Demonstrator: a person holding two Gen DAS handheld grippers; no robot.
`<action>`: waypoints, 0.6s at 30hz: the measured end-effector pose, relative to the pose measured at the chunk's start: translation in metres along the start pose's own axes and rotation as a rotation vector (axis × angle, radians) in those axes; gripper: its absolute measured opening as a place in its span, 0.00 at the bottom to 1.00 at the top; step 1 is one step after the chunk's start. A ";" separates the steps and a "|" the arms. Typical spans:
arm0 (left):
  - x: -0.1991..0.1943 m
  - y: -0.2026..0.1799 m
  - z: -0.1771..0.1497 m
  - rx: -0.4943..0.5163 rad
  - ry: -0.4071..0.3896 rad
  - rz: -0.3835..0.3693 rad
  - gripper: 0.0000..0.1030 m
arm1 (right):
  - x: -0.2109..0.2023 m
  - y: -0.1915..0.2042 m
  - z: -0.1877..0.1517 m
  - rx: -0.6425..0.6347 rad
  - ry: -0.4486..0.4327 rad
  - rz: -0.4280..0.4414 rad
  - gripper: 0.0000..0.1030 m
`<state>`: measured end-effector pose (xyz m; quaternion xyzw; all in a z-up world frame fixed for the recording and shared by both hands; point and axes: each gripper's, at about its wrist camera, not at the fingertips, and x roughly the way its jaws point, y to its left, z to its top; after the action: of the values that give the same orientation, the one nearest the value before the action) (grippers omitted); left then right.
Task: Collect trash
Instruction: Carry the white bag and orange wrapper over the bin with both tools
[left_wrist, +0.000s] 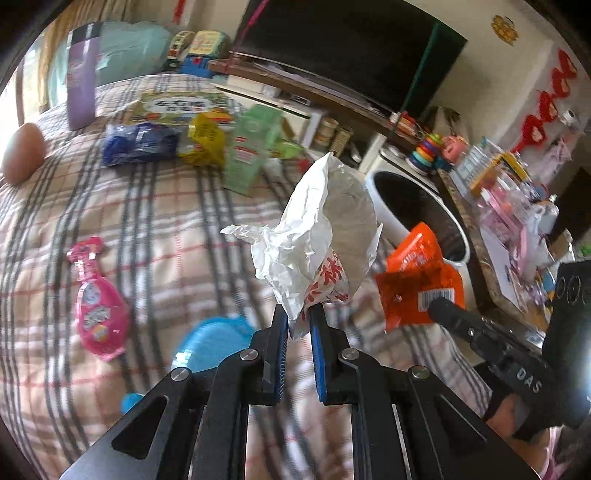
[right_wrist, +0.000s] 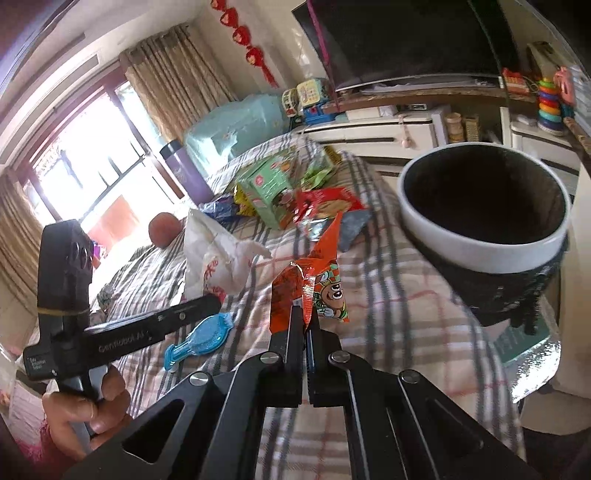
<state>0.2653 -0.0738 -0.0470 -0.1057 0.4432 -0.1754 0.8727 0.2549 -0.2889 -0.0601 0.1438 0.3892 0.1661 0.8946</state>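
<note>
Carrying two pieces of trash toward the bin (right_wrist: 484, 236).
Left gripper (left_wrist: 299, 314) clamps a white wrapper (left_wrist: 314, 240); right gripper (right_wrist: 304, 314) clamps an orange packet (right_wrist: 310, 288). Neither is binned; more litter remains on the bed (left_wrist: 147, 221).

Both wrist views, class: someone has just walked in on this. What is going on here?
A person is clearing litter off a plaid-covered bed with a gripper in each hand. The left gripper is shut on a crumpled white wrapper, and the right gripper is shut on an orange snack packet. Both pieces are held up off the bed, near the open white bin beside it. More packets, a green carton and a pink package lie on the bed, not yet collected.
</note>
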 end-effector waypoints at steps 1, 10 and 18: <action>0.000 -0.004 0.000 0.008 0.003 -0.006 0.10 | -0.004 -0.002 0.000 0.004 -0.005 -0.005 0.01; 0.014 -0.029 0.005 0.062 0.031 -0.045 0.10 | -0.024 -0.026 0.006 0.036 -0.046 -0.053 0.01; 0.026 -0.046 0.015 0.086 0.041 -0.071 0.10 | -0.040 -0.043 0.018 0.050 -0.086 -0.084 0.01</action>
<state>0.2818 -0.1258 -0.0415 -0.0802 0.4491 -0.2272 0.8604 0.2508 -0.3467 -0.0393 0.1566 0.3602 0.1125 0.9127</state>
